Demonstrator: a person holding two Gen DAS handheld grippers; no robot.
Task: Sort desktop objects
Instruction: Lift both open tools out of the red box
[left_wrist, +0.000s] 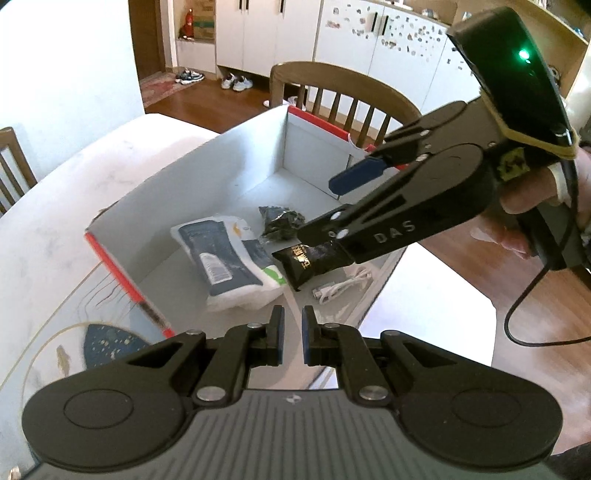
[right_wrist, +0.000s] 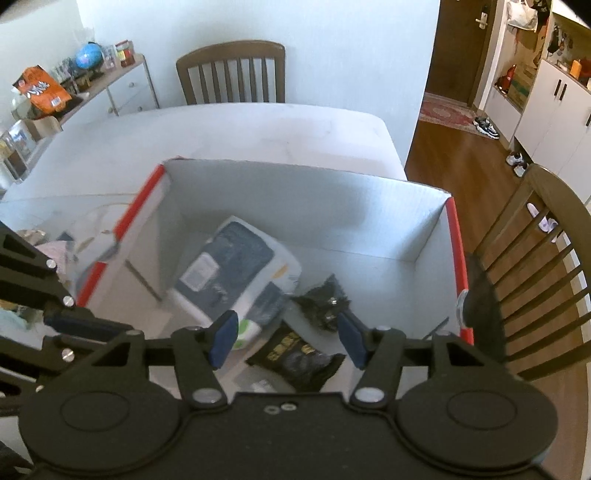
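The open white cardboard box with red-edged flaps (right_wrist: 303, 192) stands on the pale table (right_wrist: 229, 125) and holds four items. The black foil sachet with gold lettering (right_wrist: 295, 360) lies flat on the box floor, below and between the blue pads of the right gripper (right_wrist: 288, 338); the pads stand apart on either side and do not touch it, so the right gripper is released and empty. In the left wrist view the lower finger of that gripper partly covers one end of the sachet. Beside the sachet lie a blue-and-white plastic packet (right_wrist: 232, 269), a crumpled black wrapper (right_wrist: 325, 302) and a coiled white cable (left_wrist: 343, 286). The left gripper (left_wrist: 293, 339) hangs over the near box edge, clenched with nothing between its pads, apart from the sachet.
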